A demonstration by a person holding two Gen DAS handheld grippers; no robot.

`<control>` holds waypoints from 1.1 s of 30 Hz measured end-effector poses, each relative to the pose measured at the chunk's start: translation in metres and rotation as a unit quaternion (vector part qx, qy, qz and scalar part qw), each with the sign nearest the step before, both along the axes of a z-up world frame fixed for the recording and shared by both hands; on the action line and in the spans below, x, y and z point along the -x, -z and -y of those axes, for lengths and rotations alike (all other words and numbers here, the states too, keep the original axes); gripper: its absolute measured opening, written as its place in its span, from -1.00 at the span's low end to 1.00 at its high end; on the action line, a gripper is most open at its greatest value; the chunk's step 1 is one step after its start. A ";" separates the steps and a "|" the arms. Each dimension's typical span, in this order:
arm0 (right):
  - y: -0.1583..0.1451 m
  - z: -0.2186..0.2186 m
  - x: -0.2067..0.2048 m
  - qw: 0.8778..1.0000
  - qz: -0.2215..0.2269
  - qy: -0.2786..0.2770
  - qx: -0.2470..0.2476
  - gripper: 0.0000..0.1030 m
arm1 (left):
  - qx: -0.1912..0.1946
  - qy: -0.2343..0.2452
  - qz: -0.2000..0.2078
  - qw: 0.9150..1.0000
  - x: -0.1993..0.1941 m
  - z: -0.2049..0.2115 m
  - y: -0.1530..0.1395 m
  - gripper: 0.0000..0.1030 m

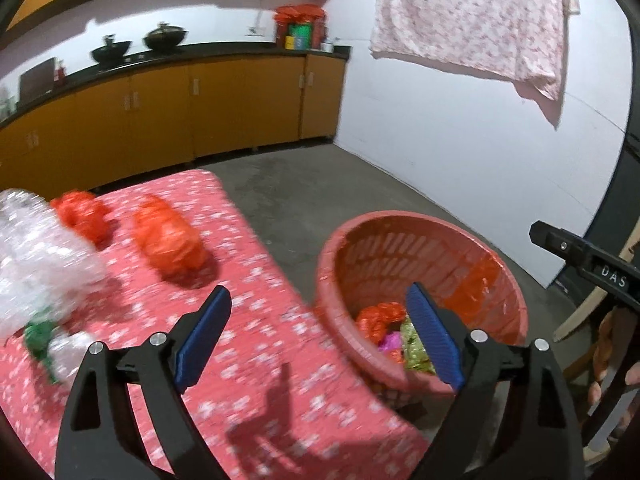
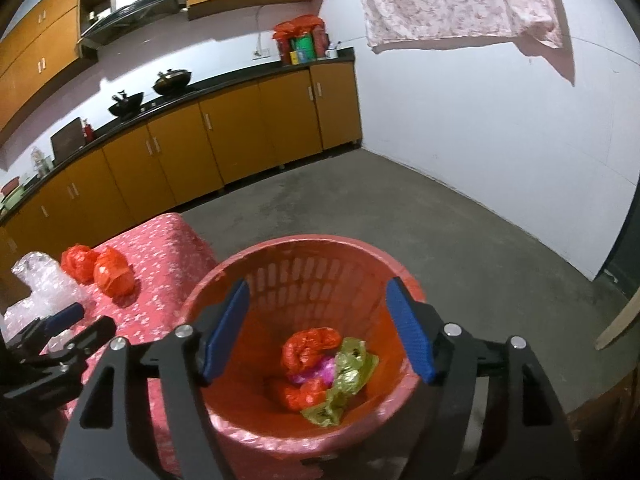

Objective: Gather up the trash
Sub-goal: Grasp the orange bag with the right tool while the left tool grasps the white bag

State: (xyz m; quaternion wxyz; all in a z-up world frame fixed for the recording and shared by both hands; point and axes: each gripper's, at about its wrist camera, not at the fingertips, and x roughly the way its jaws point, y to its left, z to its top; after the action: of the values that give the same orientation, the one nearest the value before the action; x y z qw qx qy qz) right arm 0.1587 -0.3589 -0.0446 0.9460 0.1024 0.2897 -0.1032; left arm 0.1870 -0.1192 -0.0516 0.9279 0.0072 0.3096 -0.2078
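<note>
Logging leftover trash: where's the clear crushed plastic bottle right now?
The clear plastic bottle lies on the red floral table at the far left of both wrist views, left of the two orange bags, not in the basket.

Slatted red plastic laundry basket [image 2: 304, 280], faintly glossy, holding crinkled shiny wrappers [image 2: 348, 376] in red, pink and yellow-green foil-like film. Beside the basket, printed red cloth tablecloth [image 1: 256, 320], matt, bearing two crumpled glossy orange-red plastic bags [image 1: 170, 236] and clear crinkled plastic bottle [image 1: 36, 248]. Beyond the basket, rough matt concrete floor [image 2: 400, 208], smooth orange laminate cabinets [image 2: 240, 128], dark polished countertop [image 2: 224, 80]. Ribbed blue finger pads [image 2: 408, 328] on matt black plastic.
</note>
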 end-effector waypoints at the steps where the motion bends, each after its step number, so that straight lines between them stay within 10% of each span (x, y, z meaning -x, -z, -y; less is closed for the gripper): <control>1: 0.000 -0.003 0.000 1.000 0.000 -0.003 0.000 0.35 | 0.001 -0.012 0.002 1.000 0.003 -0.010 -0.002 0.72; 19: -0.002 -0.160 -0.023 0.983 -0.006 -0.179 0.040 0.35 | -0.030 -0.233 0.055 0.970 0.069 -0.189 -0.014 0.77; 33: 0.029 -0.218 -0.085 0.978 -0.035 -0.200 0.045 0.35 | -0.019 -0.330 0.054 0.942 0.051 -0.280 0.000 0.84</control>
State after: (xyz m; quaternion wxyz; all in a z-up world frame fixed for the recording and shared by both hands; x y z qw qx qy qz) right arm 0.2434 -0.1412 -0.0737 0.9404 -0.0040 0.3325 0.0717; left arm 0.1357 0.1609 -0.0512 0.9595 -0.0663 0.2475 0.1169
